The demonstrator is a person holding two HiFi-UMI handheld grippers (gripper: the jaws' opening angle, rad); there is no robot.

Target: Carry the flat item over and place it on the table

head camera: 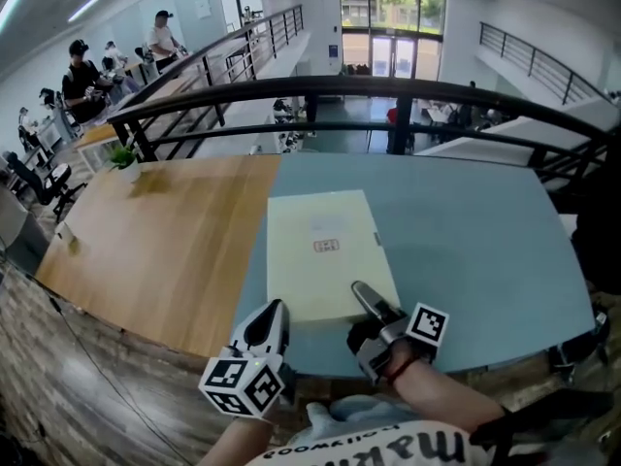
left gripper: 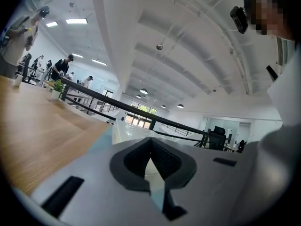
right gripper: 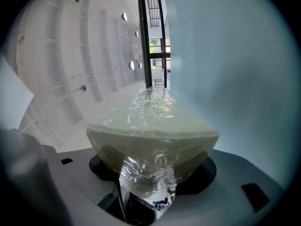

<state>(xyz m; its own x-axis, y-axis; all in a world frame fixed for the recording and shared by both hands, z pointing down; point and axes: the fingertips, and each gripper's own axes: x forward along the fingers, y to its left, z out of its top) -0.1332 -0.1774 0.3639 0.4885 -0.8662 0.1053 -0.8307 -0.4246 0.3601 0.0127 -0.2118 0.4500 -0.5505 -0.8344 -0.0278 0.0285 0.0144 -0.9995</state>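
- Flat item: pale sheet in clear wrap. It lies square on the blue tabletop, its left edge just beside the seam with the wooden tabletop and its near edge set in from the front edge.
- Right gripper: at the near right corner, fingers clamped on a bunched fold of the wrap. The sheet runs away from it, flat and level.
- Left gripper: at the near left corner, fingers drawn together to a thin wedge. A sliver of pale sheet shows in the wedge; no view shows whether they pinch it.
- Judgement: this looks like the set-down, with only the release left.
- Do it well: settle the near edge fully onto the surface before letting go, so nothing drops or curls.
- Open the right fingers wide enough for the crumpled wrap to fall free, then draw straight back and low. A lift or twist could drag the sheet by the snagged film.
- Back both grippers off together so the sheet does not skew toward the seam.
- Risk: film clinging to a pad would pull the corner up.
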